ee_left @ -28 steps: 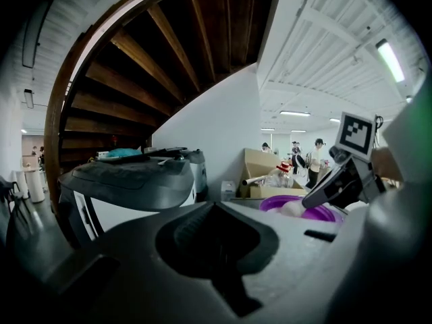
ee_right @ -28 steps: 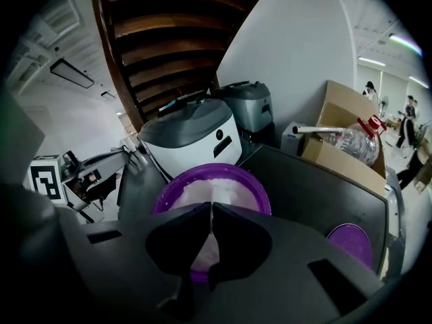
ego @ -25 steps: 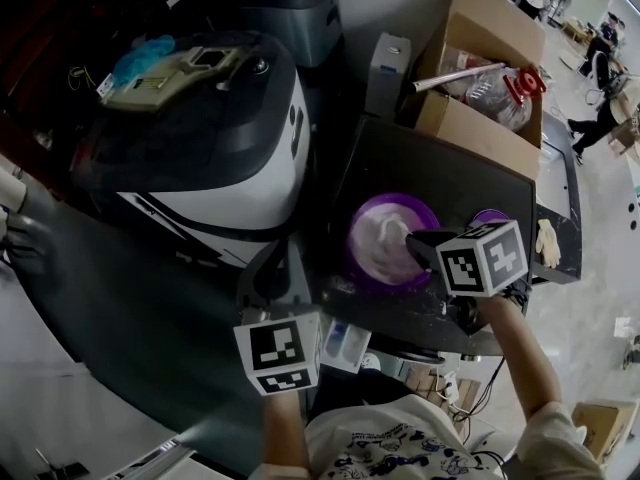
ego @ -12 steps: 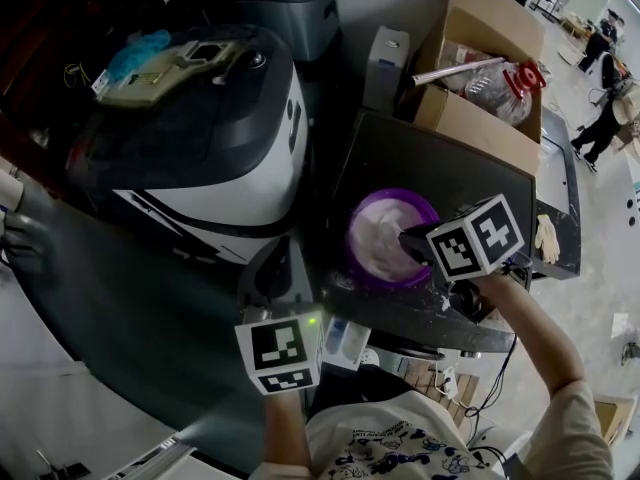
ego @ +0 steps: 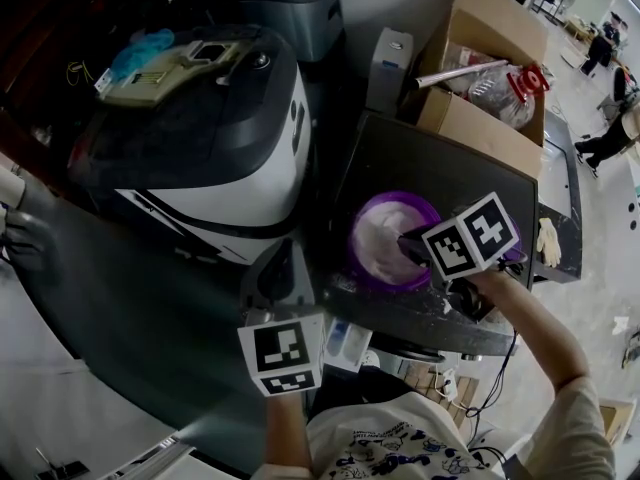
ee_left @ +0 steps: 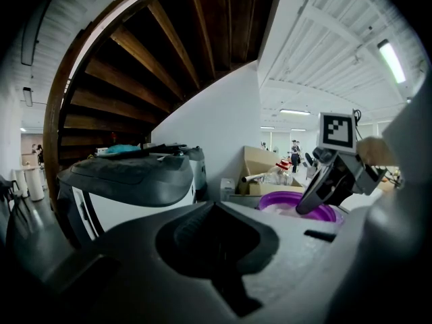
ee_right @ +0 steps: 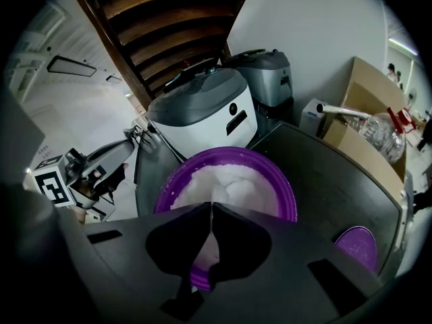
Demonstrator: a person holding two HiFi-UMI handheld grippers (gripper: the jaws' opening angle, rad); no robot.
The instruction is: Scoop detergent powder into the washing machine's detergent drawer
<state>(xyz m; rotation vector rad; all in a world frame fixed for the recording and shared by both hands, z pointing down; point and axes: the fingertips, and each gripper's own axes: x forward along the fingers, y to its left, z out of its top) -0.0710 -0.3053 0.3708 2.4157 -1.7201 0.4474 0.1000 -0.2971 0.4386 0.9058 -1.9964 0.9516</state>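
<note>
A purple bowl point(ego: 362, 268) of white detergent powder point(ego: 376, 234) stands on a dark table. My right gripper point(ego: 406, 241) reaches into it from the right, its tips down at the powder point(ee_right: 229, 177). The jaws of this gripper point(ee_right: 211, 204) are shut on a thin white scoop handle; the scoop's head is hidden. A white detergent drawer point(ego: 345, 340) with blue compartments sticks out near the bottom, just right of my left gripper point(ego: 278, 268). Nothing shows between the shut jaws of that gripper point(ee_left: 214, 204). The white and black washing machine point(ego: 200, 138) sits at the left.
A cardboard box point(ego: 480, 63) holding a plastic jug stands behind the table point(ego: 430, 158). A purple lid point(ee_right: 358, 245) lies right of the bowl, with a white glove point(ego: 548, 240) at the table's right edge. A second grey machine point(ego: 290, 8) stands at the back. People walk at far right.
My right gripper has shifted a little up and left over the bowl, with its tips in the powder. The left gripper has stayed in place.
</note>
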